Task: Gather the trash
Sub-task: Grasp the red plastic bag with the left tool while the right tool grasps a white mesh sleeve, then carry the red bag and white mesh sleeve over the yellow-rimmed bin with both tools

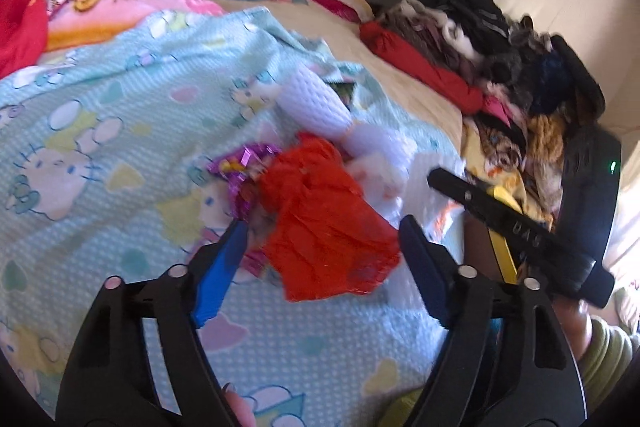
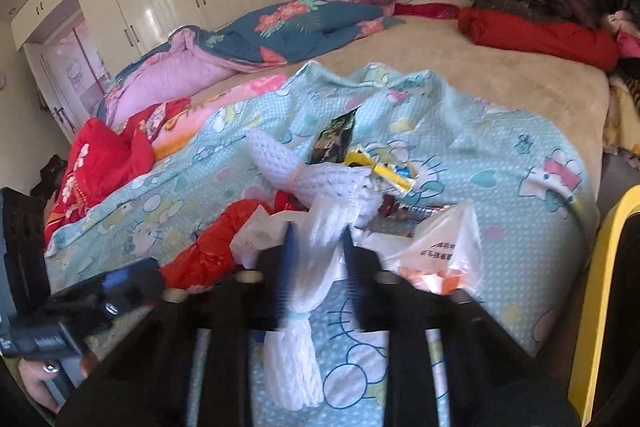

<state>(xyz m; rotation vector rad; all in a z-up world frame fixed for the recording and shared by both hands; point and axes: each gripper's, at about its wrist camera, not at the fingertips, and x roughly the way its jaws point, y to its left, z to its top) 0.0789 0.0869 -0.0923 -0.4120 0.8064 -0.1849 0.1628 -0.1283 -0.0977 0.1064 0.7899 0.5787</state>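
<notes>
Trash (image 2: 360,187) mostly lies loose on the blanket (image 1: 100,99): our right gripper (image 2: 316,251) pinches white foam netting (image 2: 304,287), our left gripper (image 1: 320,247) gapes around a red bag (image 1: 324,219).

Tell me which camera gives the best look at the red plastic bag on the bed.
The left wrist view. The red plastic bag lies crumpled there, near the middle of the picture, between the left gripper's blue fingers and almost unobstructed. In the right wrist view it sits off to the left, partly hidden behind a white plastic bag.
</notes>
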